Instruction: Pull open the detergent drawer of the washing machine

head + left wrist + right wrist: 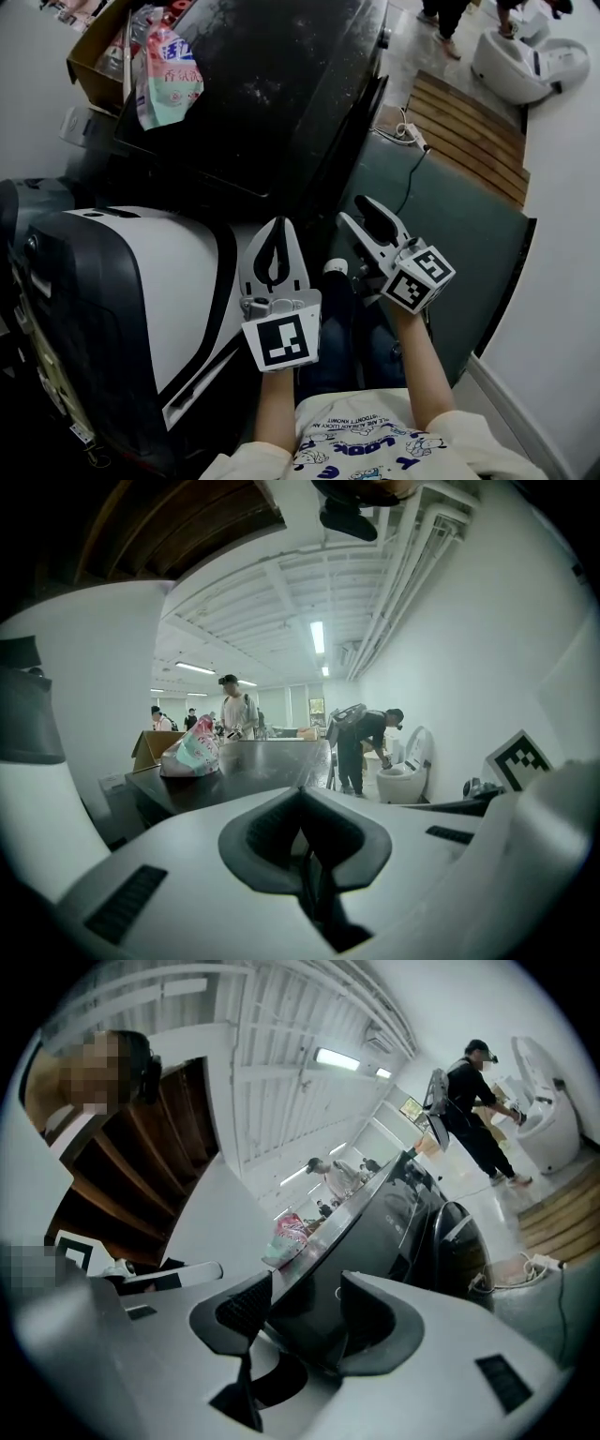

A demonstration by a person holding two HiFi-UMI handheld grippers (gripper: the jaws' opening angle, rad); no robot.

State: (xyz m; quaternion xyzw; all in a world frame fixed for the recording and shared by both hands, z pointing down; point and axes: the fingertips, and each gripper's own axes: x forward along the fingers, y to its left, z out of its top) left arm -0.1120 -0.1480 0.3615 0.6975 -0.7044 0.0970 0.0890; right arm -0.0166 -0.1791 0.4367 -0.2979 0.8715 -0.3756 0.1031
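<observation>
A black washing machine (pixel 281 94) with a dusty top stands ahead of me; the right gripper view shows its front and round door (pixel 450 1241). I cannot make out its detergent drawer in any view. My left gripper (pixel 278 225) (pixel 302 841) hangs in the air short of the machine, its jaws shut together with nothing between them. My right gripper (pixel 361 217) (pixel 314 1321) is beside it on the right, also short of the machine. It is open and holds nothing. Neither gripper touches the machine.
A white-and-black appliance (pixel 122 300) stands close at my left. On the black machine's top lie a pink-green bag (pixel 167 75) and a cardboard box (pixel 98 56). A wooden slatted platform (pixel 469 131), a cable (pixel 412 136) and a white toilet (pixel 525 66) are at right. People stand further back.
</observation>
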